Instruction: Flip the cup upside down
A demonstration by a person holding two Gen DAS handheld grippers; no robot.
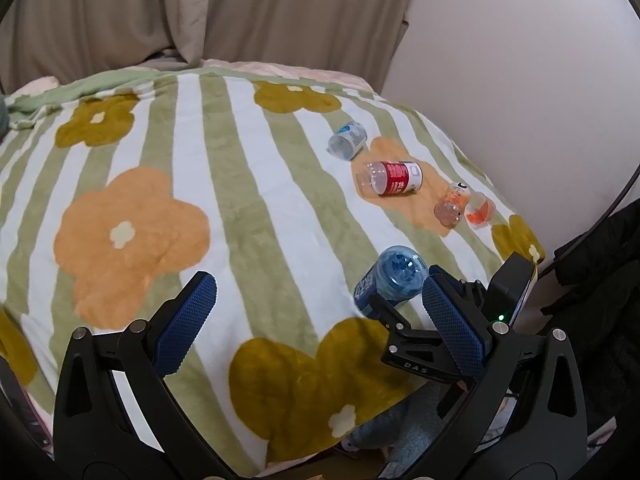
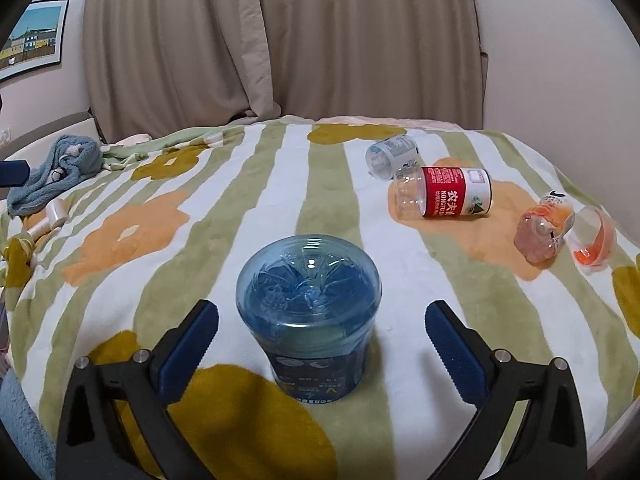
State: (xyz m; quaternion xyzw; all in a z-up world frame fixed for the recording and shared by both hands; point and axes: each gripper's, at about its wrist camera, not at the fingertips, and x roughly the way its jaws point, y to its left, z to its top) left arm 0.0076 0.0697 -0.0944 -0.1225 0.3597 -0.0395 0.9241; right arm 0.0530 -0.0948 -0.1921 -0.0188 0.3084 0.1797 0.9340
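Note:
A blue translucent cup [image 2: 308,316], cut from a bottle, stands upside down on the flowered blanket [image 2: 280,184], its moulded base on top. My right gripper [image 2: 320,324] is open, its blue pads on either side of the cup without touching it. In the left wrist view the same cup [image 1: 390,278] shows at right, with the right gripper [image 1: 404,316] beside it. My left gripper [image 1: 316,304] is open and empty over the blanket [image 1: 200,160], left of the cup.
Several other cut-bottle cups lie on their sides at the far right: a clear one [image 2: 390,156], a red-labelled one [image 2: 442,193], an orange-labelled one [image 2: 546,232] and an orange half [image 2: 594,242]. A blue towel [image 2: 60,168] lies far left. Curtains [image 2: 280,40] hang behind.

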